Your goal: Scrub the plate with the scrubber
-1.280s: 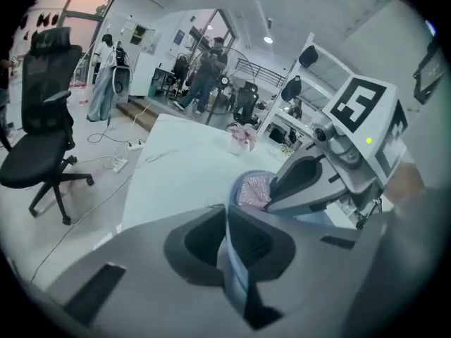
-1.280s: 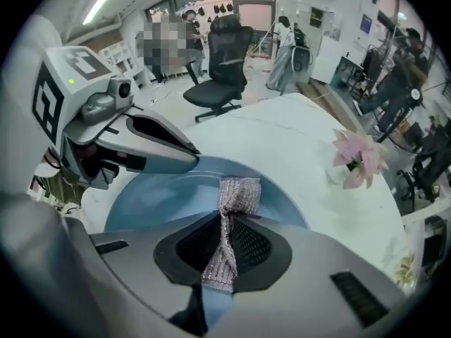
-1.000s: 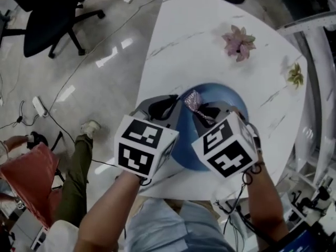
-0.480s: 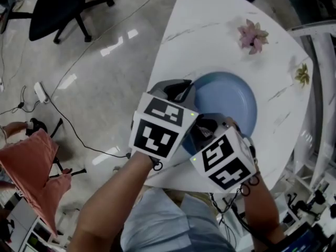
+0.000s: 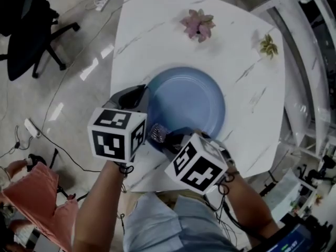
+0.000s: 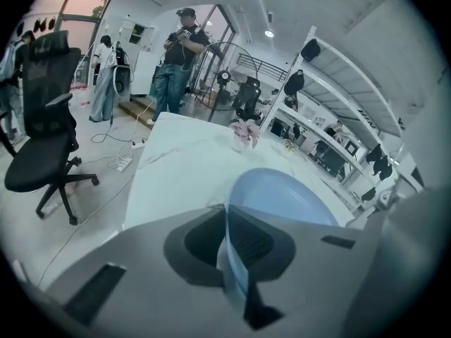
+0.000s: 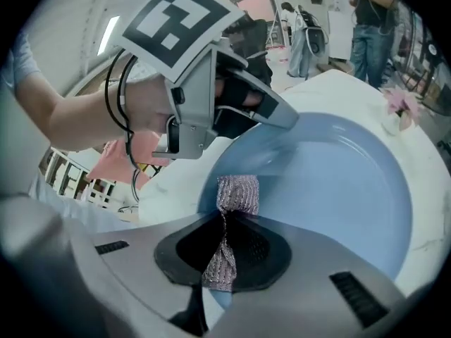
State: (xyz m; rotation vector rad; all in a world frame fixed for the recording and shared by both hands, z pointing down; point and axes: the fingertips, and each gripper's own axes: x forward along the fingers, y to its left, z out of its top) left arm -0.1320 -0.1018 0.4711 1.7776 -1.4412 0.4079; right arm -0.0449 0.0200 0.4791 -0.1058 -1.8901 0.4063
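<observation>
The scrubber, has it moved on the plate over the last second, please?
Yes; the scrubber slid from the plate's far part to its near-left rim.

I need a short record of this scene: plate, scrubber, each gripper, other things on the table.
plate: blue, on the white table
left gripper: jaws shut on the plate's rim
right gripper: jaws shut on the scrubber
scrubber: pinkish mesh, free end at the plate's near rim
other: pink plant and yellowish plant, far side of the table
</observation>
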